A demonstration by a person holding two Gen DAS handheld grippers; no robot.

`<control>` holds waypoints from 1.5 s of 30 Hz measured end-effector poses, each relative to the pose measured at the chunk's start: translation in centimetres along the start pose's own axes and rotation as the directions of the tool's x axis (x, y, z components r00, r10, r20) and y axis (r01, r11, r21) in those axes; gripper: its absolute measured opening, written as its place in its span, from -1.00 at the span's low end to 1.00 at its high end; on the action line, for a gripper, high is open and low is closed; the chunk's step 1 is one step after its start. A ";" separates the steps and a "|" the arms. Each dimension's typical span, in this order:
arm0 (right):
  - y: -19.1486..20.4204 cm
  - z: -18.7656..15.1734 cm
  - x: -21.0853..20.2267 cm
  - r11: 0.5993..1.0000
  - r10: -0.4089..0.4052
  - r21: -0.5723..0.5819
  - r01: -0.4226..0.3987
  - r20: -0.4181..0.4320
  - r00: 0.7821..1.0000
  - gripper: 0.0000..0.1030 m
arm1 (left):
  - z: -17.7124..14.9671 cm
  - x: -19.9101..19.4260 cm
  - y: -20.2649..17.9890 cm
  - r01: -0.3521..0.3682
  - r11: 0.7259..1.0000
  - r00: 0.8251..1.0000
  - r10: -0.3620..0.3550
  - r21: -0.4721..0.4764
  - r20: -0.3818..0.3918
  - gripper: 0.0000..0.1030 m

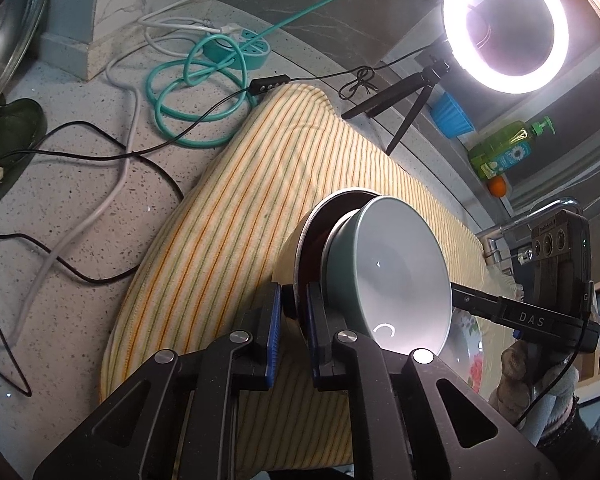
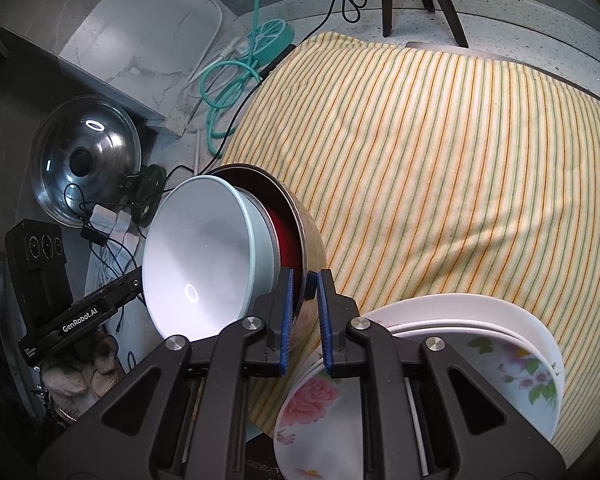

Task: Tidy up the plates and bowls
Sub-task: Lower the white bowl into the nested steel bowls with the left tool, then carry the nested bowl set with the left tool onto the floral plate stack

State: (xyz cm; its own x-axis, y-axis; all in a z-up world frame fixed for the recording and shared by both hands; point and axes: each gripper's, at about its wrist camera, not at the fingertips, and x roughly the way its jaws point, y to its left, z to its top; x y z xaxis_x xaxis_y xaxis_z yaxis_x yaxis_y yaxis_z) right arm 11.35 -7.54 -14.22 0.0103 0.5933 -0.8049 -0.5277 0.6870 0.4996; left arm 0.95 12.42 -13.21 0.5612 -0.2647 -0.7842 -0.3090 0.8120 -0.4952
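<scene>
item: pale teal ceramic bowl [image 2: 204, 256] nested in a red-lined steel bowl [image 2: 290, 232], both tipped on edge above the yellow striped cloth [image 2: 440, 160]. steel rim is pinched from opposite sides by left gripper [image 1: 294, 300] and right gripper [image 2: 304, 284], both clenched. risk judged: teal bowl, ungripped, may slide out if tilted further. floral plate stack [image 2: 512, 356] lies just beside.

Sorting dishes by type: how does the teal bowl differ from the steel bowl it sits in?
The teal bowl is glazed, pale grey-white inside; the steel bowl is shiny metal with a dark red interior. The teal bowl is smaller and nests inside the steel bowl. The left gripper and right gripper both clamp the steel bowl's rim, not the teal bowl. Both tilt sideways above the striped cloth.
</scene>
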 end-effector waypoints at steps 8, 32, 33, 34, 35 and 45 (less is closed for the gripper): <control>0.5 -0.3 -2.0 1.000 0.010 -0.001 -0.010 0.035 0.999 -0.76 | 0.2 -1.4 -1.2 0.012 1.000 1.000 -0.013 0.023 0.027 -0.84; -3.1 -6.8 -13.3 0.994 -0.048 0.103 0.028 0.196 0.979 -0.76 | -1.7 -3.0 -10.8 0.152 0.964 0.987 -0.158 0.220 0.010 -0.83; -3.6 -7.1 -13.6 0.994 -0.052 0.110 0.031 0.198 0.979 -0.76 | -2.0 -2.7 -11.2 0.158 0.960 0.987 -0.162 0.230 -0.001 -0.83; -4.0 -7.6 -13.9 0.992 -0.058 0.120 0.034 0.202 0.978 -0.76 | -2.3 -2.5 -11.7 0.161 0.958 0.986 -0.164 0.239 -0.010 -0.83; -4.3 -8.1 -14.2 0.991 -0.064 0.131 0.037 0.205 0.977 -0.76 | -2.5 -2.2 -12.0 0.167 0.955 0.986 -0.167 0.245 -0.019 -0.83; -7.6 -11.8 -15.3 0.973 -0.106 0.222 0.058 0.209 0.972 -0.76 | -5.0 0.1 -14.4 0.196 0.942 0.979 -0.173 0.272 -0.106 -0.83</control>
State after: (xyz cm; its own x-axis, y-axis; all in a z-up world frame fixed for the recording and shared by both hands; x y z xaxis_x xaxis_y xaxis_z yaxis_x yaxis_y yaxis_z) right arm 5.21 -26.78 -9.44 0.2430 0.5917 -0.7687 -0.3244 0.7964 0.5105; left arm 1.67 -1.93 -8.02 0.5212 -0.4551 -0.7220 0.0282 0.8547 -0.5184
